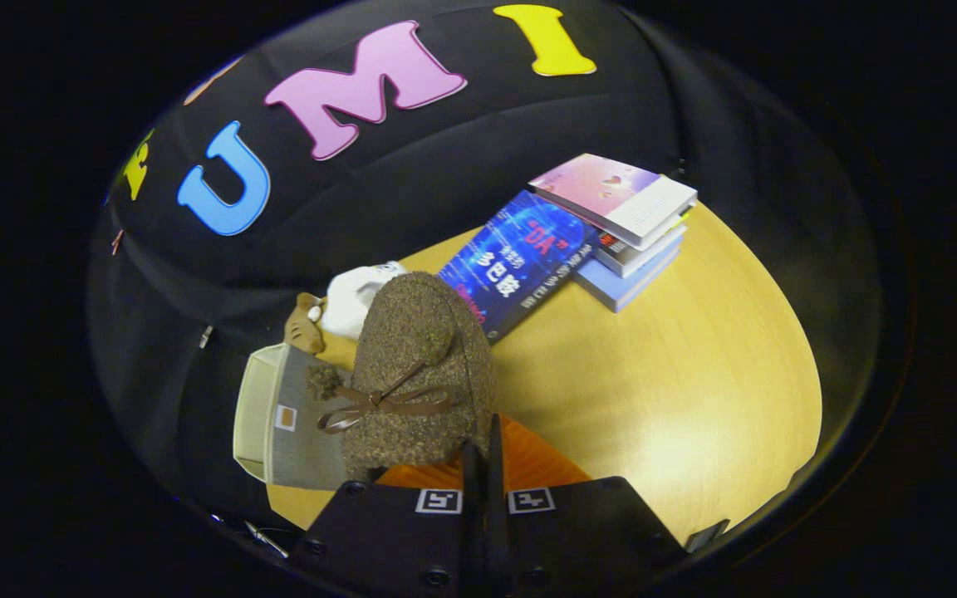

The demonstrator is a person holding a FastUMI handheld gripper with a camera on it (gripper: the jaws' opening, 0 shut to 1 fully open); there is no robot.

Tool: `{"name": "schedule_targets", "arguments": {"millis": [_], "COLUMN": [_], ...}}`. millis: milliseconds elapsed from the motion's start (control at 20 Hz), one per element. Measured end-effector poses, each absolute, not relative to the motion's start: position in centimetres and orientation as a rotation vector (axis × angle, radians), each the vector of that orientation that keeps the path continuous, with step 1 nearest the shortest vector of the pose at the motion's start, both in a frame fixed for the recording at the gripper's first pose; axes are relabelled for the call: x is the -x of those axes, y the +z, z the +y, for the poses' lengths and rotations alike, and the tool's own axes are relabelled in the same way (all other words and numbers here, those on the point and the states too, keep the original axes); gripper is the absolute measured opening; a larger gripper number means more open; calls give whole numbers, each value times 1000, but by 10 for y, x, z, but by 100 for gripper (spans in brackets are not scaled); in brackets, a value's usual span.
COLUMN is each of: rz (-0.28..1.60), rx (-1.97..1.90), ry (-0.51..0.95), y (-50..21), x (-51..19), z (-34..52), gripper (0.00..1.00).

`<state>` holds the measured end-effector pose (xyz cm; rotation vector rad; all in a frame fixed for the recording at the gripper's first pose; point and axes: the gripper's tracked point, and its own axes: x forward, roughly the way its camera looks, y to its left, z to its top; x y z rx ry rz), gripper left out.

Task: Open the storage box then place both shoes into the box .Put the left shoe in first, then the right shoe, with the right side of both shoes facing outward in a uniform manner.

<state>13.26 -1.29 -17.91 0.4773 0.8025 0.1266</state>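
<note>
Tongs clenched, seemingly pinching the brown shoe; keep it level, lower into grey box.

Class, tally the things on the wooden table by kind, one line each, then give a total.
Books: 4
Brown shoe in the shut hand-held gripper: 1
Grey storage box: 1
White plush toy: 1
Brown figurine: 1
Total: 8

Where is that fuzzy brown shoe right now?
In the gripper view, the shoe hangs just ahead of the shut jaws, over the grey box, with books beyond on the table.
</note>
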Motion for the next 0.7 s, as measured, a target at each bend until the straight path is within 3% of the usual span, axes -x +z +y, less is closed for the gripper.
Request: {"name": "schedule_targets", "arguments": {"millis": [350, 700], "rz": [749, 794], "rx": [-399, -403], "ry": [226, 301], "y": [-105, -110], "x": [-168, -177], "z": [120, 256], "gripper": [5, 6]}}
